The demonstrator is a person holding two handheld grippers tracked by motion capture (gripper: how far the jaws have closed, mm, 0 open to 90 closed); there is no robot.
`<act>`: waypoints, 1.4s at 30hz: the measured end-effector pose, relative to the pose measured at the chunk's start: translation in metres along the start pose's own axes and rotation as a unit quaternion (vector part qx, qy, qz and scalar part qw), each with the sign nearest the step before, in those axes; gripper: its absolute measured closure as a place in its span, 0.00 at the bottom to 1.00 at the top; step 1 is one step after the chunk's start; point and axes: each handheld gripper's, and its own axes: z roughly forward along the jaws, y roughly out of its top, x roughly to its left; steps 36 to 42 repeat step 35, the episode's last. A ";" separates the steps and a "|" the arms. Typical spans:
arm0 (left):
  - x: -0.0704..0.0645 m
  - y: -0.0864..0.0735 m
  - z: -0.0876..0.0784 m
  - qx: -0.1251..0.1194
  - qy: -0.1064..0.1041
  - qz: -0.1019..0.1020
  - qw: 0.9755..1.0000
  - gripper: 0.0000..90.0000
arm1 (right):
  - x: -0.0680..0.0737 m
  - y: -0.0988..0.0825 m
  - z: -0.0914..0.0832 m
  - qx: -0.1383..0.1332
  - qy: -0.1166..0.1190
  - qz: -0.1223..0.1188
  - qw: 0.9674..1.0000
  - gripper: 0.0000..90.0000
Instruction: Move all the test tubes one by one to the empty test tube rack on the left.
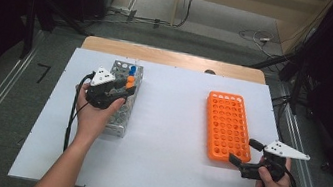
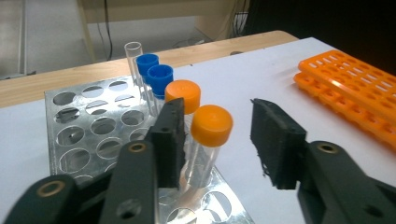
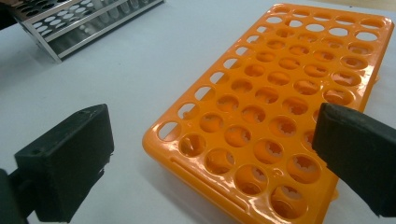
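The left gripper [image 2: 219, 140] is reaching over the perforated silver metal rack [image 1: 121, 97], its jaws spread around the nearest clear orange-capped tube [image 2: 210, 135], probably to lift it. At three o'clock, the empty orange plastic rack [image 1: 226, 126] is waiting; the right gripper [image 1: 242, 152], jaws spread, is hovering at its near corner, perhaps to steady it.

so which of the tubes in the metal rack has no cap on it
The clear tube at the far end of the row in the metal rack. Its mouth is open, while the others wear blue caps or orange caps.
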 end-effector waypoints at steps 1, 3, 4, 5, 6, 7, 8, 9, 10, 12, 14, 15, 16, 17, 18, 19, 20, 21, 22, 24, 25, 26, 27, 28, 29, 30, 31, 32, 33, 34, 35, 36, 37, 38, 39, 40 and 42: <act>0.000 0.000 -0.002 -0.006 -0.003 -0.004 1.000 0.53 | 0.000 0.000 0.000 0.000 0.000 0.000 1.000 0.00; 0.000 0.000 -0.007 -0.019 -0.015 -0.009 1.000 0.43 | 0.000 0.000 0.000 -0.001 -0.001 0.001 1.000 0.00; -0.001 -0.001 -0.010 -0.024 -0.015 -0.009 1.000 0.35 | -0.001 -0.001 0.000 -0.002 0.000 0.000 1.000 0.00; -0.002 -0.001 -0.013 -0.027 -0.018 -0.012 0.999 0.27 | -0.001 -0.001 0.000 -0.003 -0.001 0.001 1.000 0.00; -0.002 -0.001 -0.015 -0.031 -0.026 -0.016 0.999 0.20 | -0.002 -0.001 0.000 -0.005 -0.001 -0.001 1.000 0.00; -0.002 -0.002 -0.018 -0.032 -0.032 -0.019 0.999 0.13 | -0.002 -0.001 0.000 -0.005 -0.001 -0.001 1.000 0.00; -0.002 -0.003 -0.022 -0.033 -0.037 -0.022 0.999 0.08 | -0.002 -0.001 0.000 -0.005 -0.002 0.000 1.000 0.00; -0.002 -0.005 -0.025 -0.035 -0.046 -0.025 0.998 0.05 | -0.003 -0.002 0.000 -0.006 -0.003 -0.001 1.000 0.00; -0.002 -0.006 -0.029 -0.038 -0.051 -0.027 0.998 0.04 | -0.003 -0.002 0.000 -0.005 -0.003 -0.002 1.000 0.00; -0.003 -0.009 -0.038 -0.041 -0.061 -0.023 0.997 0.00 | -0.004 -0.002 -0.001 -0.006 -0.003 -0.002 1.000 0.00; -0.004 -0.012 -0.046 -0.047 -0.066 -0.021 0.997 0.00 | -0.004 -0.002 0.000 -0.007 -0.004 -0.003 1.000 0.00; -0.005 -0.014 -0.050 -0.050 -0.066 -0.017 0.996 0.00 | -0.004 -0.002 0.000 -0.008 -0.005 -0.003 1.000 0.00; -0.006 -0.016 -0.054 -0.053 -0.067 -0.016 0.996 0.00 | -0.004 -0.002 0.000 -0.007 -0.005 -0.003 1.000 0.00; -0.007 -0.017 -0.058 -0.056 -0.068 -0.015 0.996 0.00 | -0.004 -0.003 0.001 -0.006 -0.006 -0.004 1.000 0.00; -0.007 -0.019 -0.062 -0.058 -0.066 -0.010 0.996 0.00 | -0.004 -0.003 0.001 -0.006 -0.007 -0.004 1.000 0.00; -0.008 -0.021 -0.065 -0.060 -0.065 -0.008 0.996 0.00 | -0.005 -0.003 0.001 -0.007 -0.007 -0.005 1.000 0.00; -0.008 -0.023 -0.068 -0.064 -0.065 -0.009 0.996 0.00 | -0.005 -0.003 0.001 -0.008 -0.007 -0.006 1.000 0.00; -0.009 -0.026 -0.072 -0.068 -0.069 -0.010 0.995 0.00 | -0.005 -0.004 0.001 -0.008 -0.007 -0.006 1.000 0.00; -0.009 -0.028 -0.075 -0.069 -0.069 -0.008 0.995 0.00 | -0.006 -0.004 0.002 -0.010 -0.007 -0.008 1.000 0.00; -0.010 -0.035 -0.081 -0.071 -0.069 0.001 0.995 0.00 | -0.007 -0.005 0.002 -0.010 -0.009 -0.008 1.000 0.00; -0.010 -0.038 -0.084 -0.075 -0.070 0.001 0.995 0.00 | -0.008 -0.006 0.002 -0.010 -0.009 -0.006 1.000 0.00; -0.010 -0.041 -0.088 -0.076 -0.069 0.001 0.995 0.00 | -0.009 -0.006 0.002 -0.012 -0.009 -0.009 1.000 0.00; -0.010 -0.045 -0.091 -0.076 -0.069 0.003 0.995 0.00 | -0.009 -0.007 0.002 -0.012 -0.010 -0.009 1.000 0.00; -0.009 -0.048 -0.095 -0.078 -0.069 0.004 0.995 0.00 | -0.010 -0.008 0.002 -0.013 -0.012 -0.008 1.000 0.00; -0.008 -0.051 -0.099 -0.079 -0.069 0.001 0.994 0.00 | -0.011 -0.008 0.003 -0.012 -0.013 -0.008 1.000 0.00; -0.007 -0.054 -0.103 -0.078 -0.066 -0.001 0.995 0.00 | -0.011 -0.009 0.003 -0.013 -0.013 -0.009 1.000 0.00; -0.006 -0.058 -0.106 -0.080 -0.064 -0.007 0.995 0.00 | -0.011 -0.009 0.003 -0.013 -0.014 -0.009 1.000 0.00; -0.005 -0.062 -0.108 -0.078 -0.064 -0.008 0.995 0.00 | -0.011 -0.009 0.003 -0.012 -0.016 -0.006 1.000 0.00; -0.004 -0.065 -0.110 -0.075 -0.063 -0.009 0.995 0.00 | -0.011 -0.010 0.003 -0.011 -0.017 -0.007 1.000 0.00; -0.004 -0.067 -0.111 -0.074 -0.061 -0.010 0.995 0.00 | -0.011 -0.010 0.004 -0.011 -0.017 -0.008 1.000 0.00; -0.003 -0.067 -0.113 -0.072 -0.057 -0.009 0.996 0.00 | -0.011 -0.010 0.004 -0.011 -0.017 -0.008 1.000 0.00; -0.003 -0.067 -0.113 -0.072 -0.057 -0.009 0.996 0.00 | -0.011 -0.010 0.004 -0.011 -0.017 -0.008 1.000 0.00; -0.003 -0.067 -0.113 -0.072 -0.057 -0.009 0.996 0.00 | -0.011 -0.010 0.004 -0.011 -0.017 -0.008 1.000 0.00; -0.003 -0.067 -0.113 -0.072 -0.057 -0.009 0.996 0.00 | -0.011 -0.010 0.004 -0.011 -0.017 -0.008 1.000 0.00; -0.003 -0.067 -0.113 -0.072 -0.057 -0.009 0.996 0.00 | -0.011 -0.010 0.004 -0.011 -0.017 -0.008 1.000 0.00; -0.003 -0.067 -0.113 -0.072 -0.057 -0.009 0.996 0.00 | -0.011 -0.010 0.004 -0.011 -0.017 -0.008 1.000 0.00; -0.003 -0.067 -0.113 -0.072 -0.057 -0.009 0.996 0.00 | -0.011 -0.010 0.004 -0.011 -0.017 -0.008 1.000 0.00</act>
